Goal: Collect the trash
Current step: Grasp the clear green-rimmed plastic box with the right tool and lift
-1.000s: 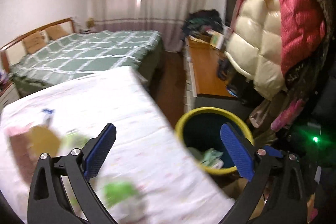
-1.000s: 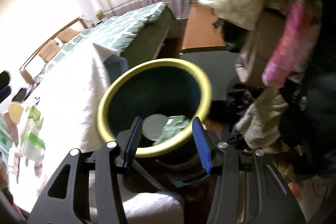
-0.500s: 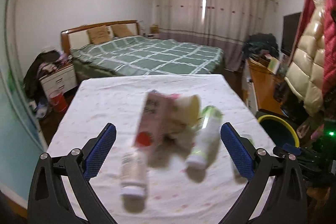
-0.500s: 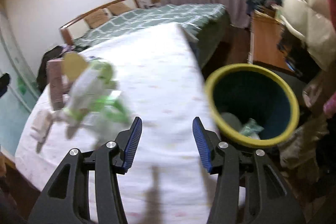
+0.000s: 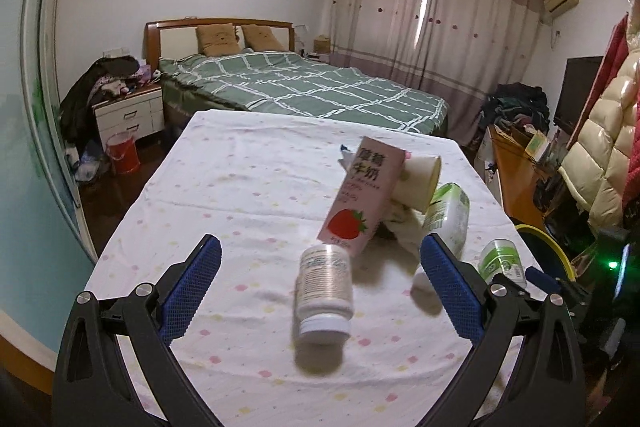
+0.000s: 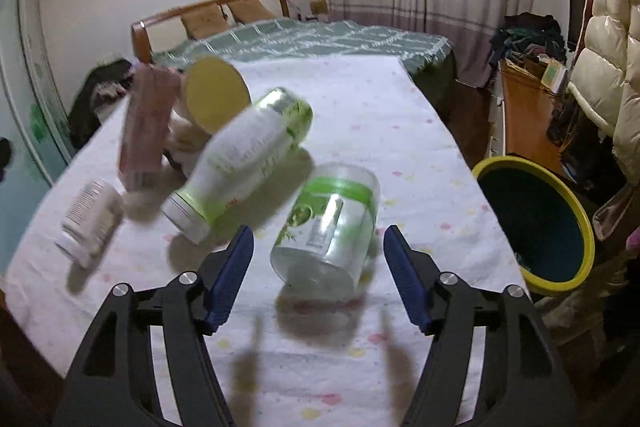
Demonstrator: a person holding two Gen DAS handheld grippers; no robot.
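Trash lies on a table with a white dotted cloth (image 5: 248, 195). A white pill bottle (image 5: 324, 293) lies between the open jaws of my left gripper (image 5: 320, 291). Behind it are a pink strawberry milk carton (image 5: 362, 203), a paper cup (image 5: 420, 181), a white-and-green bottle (image 5: 448, 217) and a clear jar with a green label (image 5: 502, 261). My right gripper (image 6: 320, 277) is open, with that clear jar (image 6: 328, 227) lying just ahead between its fingers. The white-and-green bottle (image 6: 240, 159), carton (image 6: 146, 131), cup (image 6: 216, 99) and pill bottle (image 6: 90, 221) lie to its left.
A yellow-rimmed bin (image 6: 536, 223) stands on the floor off the table's right edge, also in the left wrist view (image 5: 548, 251). A green bed (image 5: 304, 91) is beyond the table. Hanging jackets (image 5: 600, 155) and a wooden desk (image 6: 524, 115) are on the right.
Both grippers swung from the bin back over the table. The left now frames the pill bottle. The right opened wider and now frames the clear jar.
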